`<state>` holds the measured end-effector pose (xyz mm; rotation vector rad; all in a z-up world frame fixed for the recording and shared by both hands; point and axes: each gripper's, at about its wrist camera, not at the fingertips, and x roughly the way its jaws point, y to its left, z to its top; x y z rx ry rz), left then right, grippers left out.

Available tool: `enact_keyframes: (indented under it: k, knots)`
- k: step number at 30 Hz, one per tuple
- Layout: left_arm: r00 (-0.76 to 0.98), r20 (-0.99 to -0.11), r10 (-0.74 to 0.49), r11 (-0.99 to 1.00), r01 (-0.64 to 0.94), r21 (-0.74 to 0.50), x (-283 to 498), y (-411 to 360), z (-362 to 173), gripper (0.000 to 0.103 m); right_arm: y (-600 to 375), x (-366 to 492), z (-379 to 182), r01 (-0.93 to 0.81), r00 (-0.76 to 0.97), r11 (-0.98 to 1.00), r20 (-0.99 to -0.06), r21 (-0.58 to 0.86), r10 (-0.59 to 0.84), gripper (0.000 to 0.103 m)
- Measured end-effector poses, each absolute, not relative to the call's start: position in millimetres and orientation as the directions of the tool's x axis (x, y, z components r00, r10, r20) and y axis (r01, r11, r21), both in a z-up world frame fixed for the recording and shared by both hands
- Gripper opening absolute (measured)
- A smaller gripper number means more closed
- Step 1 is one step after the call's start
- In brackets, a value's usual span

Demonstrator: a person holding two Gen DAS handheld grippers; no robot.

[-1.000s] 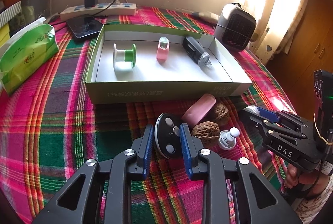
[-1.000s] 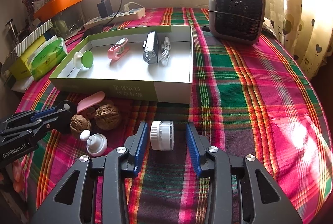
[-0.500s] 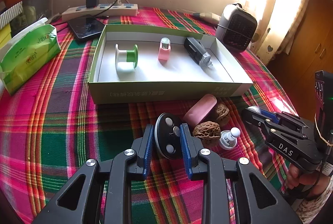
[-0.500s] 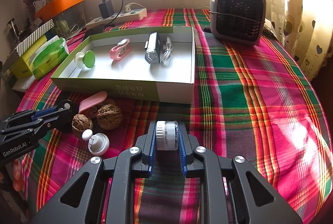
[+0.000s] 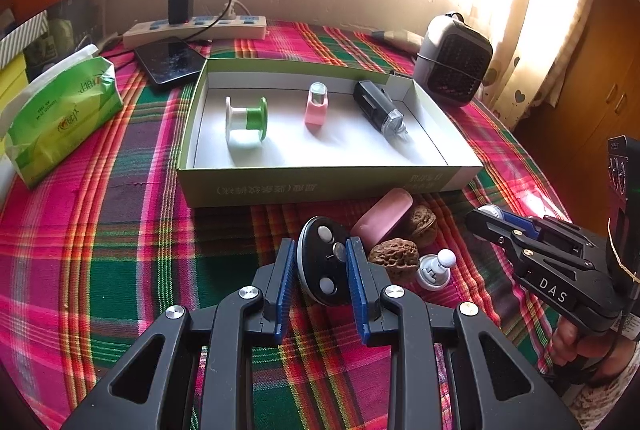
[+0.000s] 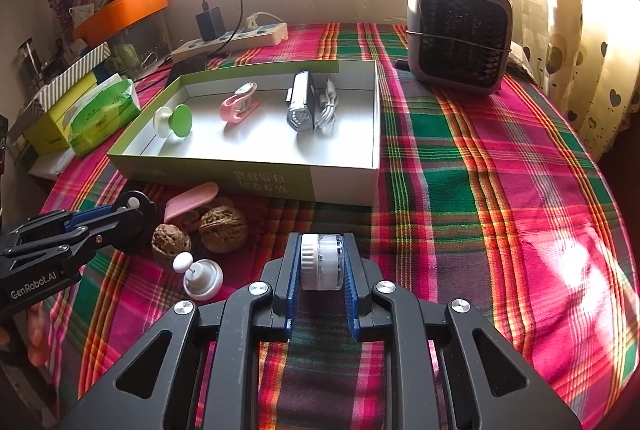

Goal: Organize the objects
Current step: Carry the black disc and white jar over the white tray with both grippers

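Note:
My left gripper [image 5: 322, 264] is shut on a black oval disc [image 5: 326, 264] with white studs, just in front of the green box [image 5: 320, 184]. My right gripper [image 6: 321, 264] is shut on a small white jar [image 6: 321, 262] with a ribbed lid. It shows at the right of the left wrist view [image 5: 490, 216]. Between the grippers lie a pink case [image 5: 386, 214], two walnuts [image 5: 394, 254] and a white knob [image 5: 434, 268]. The box holds a green and white spool [image 5: 244, 120], a pink clip [image 5: 316, 104] and a black lamp [image 5: 378, 108].
A plaid cloth [image 6: 500, 170] covers the table. A grey fan heater [image 6: 460, 32] stands at the back right. A power strip [image 5: 196, 26] with a charger and a black phone [image 5: 170, 58] lie behind the box. A green tissue pack [image 5: 60, 114] lies at the left.
My right gripper has closed on the white jar and lifted it slightly. My left gripper keeps its hold on the black disc and has lifted it a little.

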<state>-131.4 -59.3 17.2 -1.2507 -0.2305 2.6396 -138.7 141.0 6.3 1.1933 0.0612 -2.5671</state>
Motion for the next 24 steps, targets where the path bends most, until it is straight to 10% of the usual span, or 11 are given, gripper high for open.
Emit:
enact_keyframes:
  k: [24]
  knots:
    - [-0.670, -0.703, 0.239, -0.970, -0.130, -0.205, -138.6, -63.2, 45.4, 0.024, 124.1, -149.0, 33.3, 0.353, -0.617, -0.928, -0.716, 0.120, -0.327, 0.020]
